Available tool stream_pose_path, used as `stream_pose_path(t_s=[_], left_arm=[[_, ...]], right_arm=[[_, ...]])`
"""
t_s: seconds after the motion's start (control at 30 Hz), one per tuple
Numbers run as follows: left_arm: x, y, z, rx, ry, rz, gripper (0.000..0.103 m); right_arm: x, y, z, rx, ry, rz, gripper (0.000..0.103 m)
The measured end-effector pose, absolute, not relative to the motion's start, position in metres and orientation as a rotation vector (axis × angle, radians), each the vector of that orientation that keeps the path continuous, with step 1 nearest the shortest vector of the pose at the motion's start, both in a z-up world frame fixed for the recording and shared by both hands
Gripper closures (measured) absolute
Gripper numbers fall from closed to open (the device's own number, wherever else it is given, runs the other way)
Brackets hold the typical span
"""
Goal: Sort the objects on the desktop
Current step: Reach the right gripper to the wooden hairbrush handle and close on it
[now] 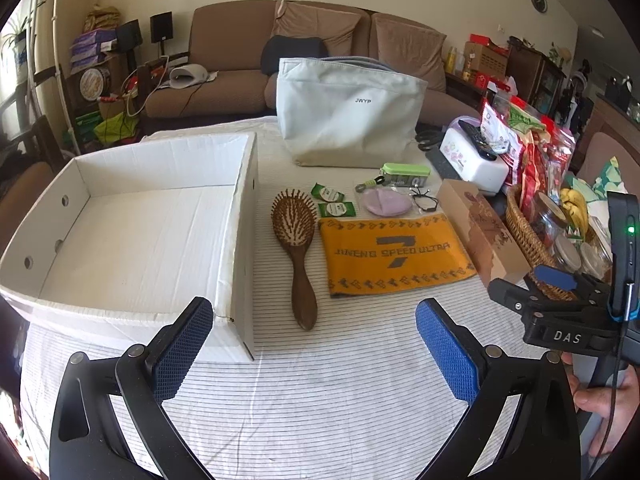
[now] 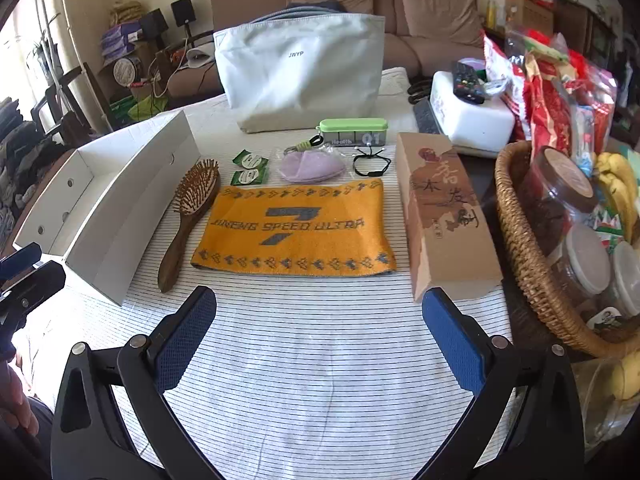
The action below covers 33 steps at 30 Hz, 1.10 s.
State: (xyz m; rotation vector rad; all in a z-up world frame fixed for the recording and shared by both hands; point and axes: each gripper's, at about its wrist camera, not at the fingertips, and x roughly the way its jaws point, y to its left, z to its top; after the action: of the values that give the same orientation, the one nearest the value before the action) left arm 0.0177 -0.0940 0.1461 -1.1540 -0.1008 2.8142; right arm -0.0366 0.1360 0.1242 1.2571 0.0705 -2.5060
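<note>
Wooden hairbrush [image 1: 295,252] lies well ahead of the spread left hand-held gripper [image 1: 314,344].

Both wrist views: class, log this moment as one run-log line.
left gripper: open, empty | right gripper: open, empty | white box: empty | hairbrush, towel: unsorted

Striped tablecloth [image 2: 312,320] bears white box [image 1: 132,216], hairbrush [image 2: 188,216], orange towel [image 2: 296,228].

Both grippers were just hovering, side by side. Left gripper [image 1: 314,344] had its jaws spread wide, nothing between them. Right gripper [image 2: 320,334] was the same, wide apart and holding nothing.
</note>
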Motion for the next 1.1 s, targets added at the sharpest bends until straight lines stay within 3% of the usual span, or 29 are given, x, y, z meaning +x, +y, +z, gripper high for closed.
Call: stream_pose_path(t_s=[0.13,0.23,0.27,0.37,0.4,0.53,0.67,0.73,0.8,0.97,1.1], left_arm=[[0.026,-0.085,0.139,-1.091,-0.080,2.764,0.000],[0.027,-0.072,0.129,-1.081,-0.079,2.719,0.000],[0.026,-0.068,0.124,-1.084,-0.079,2.707,0.000],[0.022,-0.058,0.112,-1.090,-0.117,2.659,0.001],[0.020,-0.055,0.108,-1.101,-0.132,2.656,0.002],[0.018,-0.053,0.095,-1.106,-0.201,2.632,0.018],[0.016,-0.052,0.083,-1.129,-0.214,2.626,0.018],[0.019,-0.059,0.081,-1.134,-0.252,2.643,0.015],[0.026,-0.068,0.082,-1.123,-0.288,2.654,0.008],[0.046,-0.097,0.093,-1.096,-0.321,2.694,0.008],[0.055,-0.116,0.103,-1.056,-0.353,2.713,0.008]], right_arm=[[-0.034,0.129,0.109,1.256,0.041,-2.437,0.000],[-0.029,0.129,0.097,1.251,0.042,-2.413,0.006],[-0.028,0.131,0.095,1.249,0.041,-2.405,0.014],[-0.030,0.137,0.088,1.265,0.049,-2.371,0.059],[-0.032,0.139,0.087,1.275,0.052,-2.360,0.062],[-0.036,0.141,0.084,1.264,0.044,-2.317,0.061],[-0.043,0.134,0.077,1.266,0.007,-2.267,0.059],[-0.046,0.125,0.074,1.267,0.012,-2.244,0.049],[-0.048,0.113,0.072,1.255,0.027,-2.224,0.032],[-0.056,0.072,0.072,1.214,0.061,-2.160,0.031],[-0.062,0.040,0.067,1.209,0.077,-2.121,0.023]])
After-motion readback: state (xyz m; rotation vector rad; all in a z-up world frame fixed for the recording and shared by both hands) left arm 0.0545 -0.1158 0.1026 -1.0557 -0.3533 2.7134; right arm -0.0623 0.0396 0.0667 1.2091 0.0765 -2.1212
